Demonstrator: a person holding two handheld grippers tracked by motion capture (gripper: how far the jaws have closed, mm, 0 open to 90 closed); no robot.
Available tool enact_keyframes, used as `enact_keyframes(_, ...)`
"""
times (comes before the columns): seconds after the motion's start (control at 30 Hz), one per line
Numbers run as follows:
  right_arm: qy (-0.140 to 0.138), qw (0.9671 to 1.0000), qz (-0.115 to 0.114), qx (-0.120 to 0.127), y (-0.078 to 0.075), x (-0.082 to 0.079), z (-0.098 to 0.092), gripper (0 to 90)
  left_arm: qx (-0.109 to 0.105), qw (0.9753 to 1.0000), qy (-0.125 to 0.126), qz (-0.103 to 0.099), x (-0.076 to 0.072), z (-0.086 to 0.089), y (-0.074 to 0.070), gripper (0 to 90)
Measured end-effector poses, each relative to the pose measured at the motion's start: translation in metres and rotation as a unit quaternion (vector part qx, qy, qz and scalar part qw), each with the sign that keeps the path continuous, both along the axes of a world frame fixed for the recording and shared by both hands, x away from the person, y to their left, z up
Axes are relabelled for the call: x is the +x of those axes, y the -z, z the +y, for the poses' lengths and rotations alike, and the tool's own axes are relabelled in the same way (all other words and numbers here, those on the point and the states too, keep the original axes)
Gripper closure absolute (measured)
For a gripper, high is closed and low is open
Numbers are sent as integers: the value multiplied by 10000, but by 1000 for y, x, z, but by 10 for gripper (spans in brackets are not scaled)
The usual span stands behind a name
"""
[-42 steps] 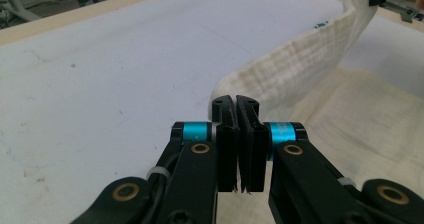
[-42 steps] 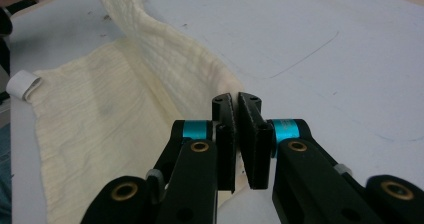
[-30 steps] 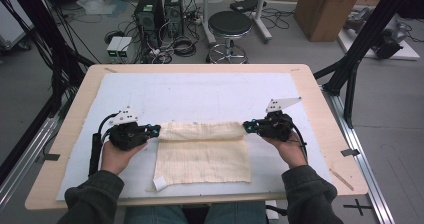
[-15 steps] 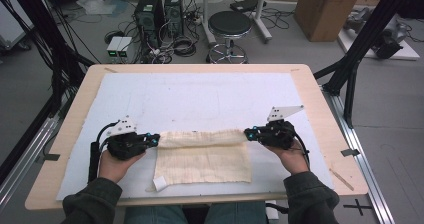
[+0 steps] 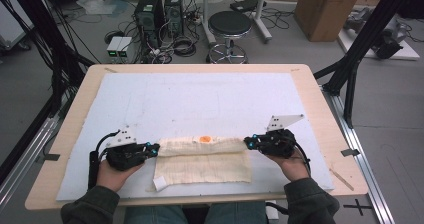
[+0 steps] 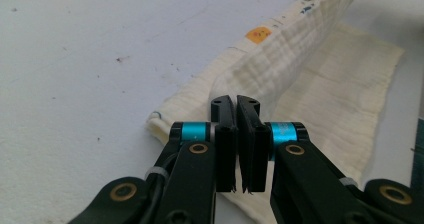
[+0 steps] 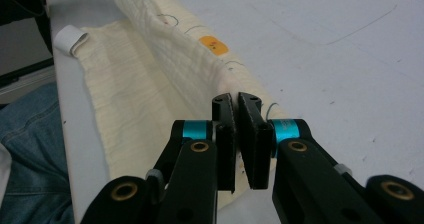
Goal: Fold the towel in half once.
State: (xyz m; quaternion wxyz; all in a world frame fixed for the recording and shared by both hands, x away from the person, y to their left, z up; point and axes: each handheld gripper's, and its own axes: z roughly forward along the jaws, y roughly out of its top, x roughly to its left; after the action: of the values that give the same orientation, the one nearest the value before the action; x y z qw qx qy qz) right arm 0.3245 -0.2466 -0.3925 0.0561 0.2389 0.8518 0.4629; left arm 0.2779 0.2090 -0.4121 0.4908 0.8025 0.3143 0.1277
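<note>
1. A cream cloth (image 5: 202,160) is lying near the front edge of the worktop (image 5: 320,114), on the pale blue-white mat (image 5: 200,104) that is covering most of it.
2. The cloth's far edge is lifting into a raised fold running between the two grippers; the lower layer is lying flat towards the person.
3. The left gripper (image 5: 155,149) is sitting at the cloth's left end, held in the person's left hand (image 5: 114,170).
4. In the left gripper view, the left gripper (image 6: 236,104) is showing its jaws pressed nearly together, pinching the cloth (image 6: 300,59) at the corner of the fold.
5. The right gripper (image 5: 247,143) is sitting at the cloth's right end, held in the right hand (image 5: 292,164).
6. In the right gripper view, the right gripper (image 7: 236,100) is likewise clamping the cloth (image 7: 150,69), jaws close with fabric between them.
7. A small orange patch (image 5: 204,139) is showing on top of the fold, about midway between the grippers; it is also appearing in the left gripper view (image 6: 258,33) and the right gripper view (image 7: 213,45).
8. A white tag (image 5: 159,183) is sticking out at the cloth's front left corner, near the mat's edge.
9. Beyond the worktop, a black stool (image 5: 229,26) and a cardboard box (image 5: 327,6) are standing on the floor.
</note>
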Motion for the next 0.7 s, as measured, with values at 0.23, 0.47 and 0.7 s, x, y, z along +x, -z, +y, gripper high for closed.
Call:
enact_keyframes(0.23,-24,10000,92,-8,9,-7,-2,856,14,10000,82,32,-8,2,3,856)
enact_keyframes(0.47,-50,9998,198,-18,21,-15,-5,855,79,9998,145,59,-18,3,8,835)
enact_keyframes(0.7,-127,9995,273,-18,26,-21,-5,854,112,9995,261,134,-25,3,11,851)
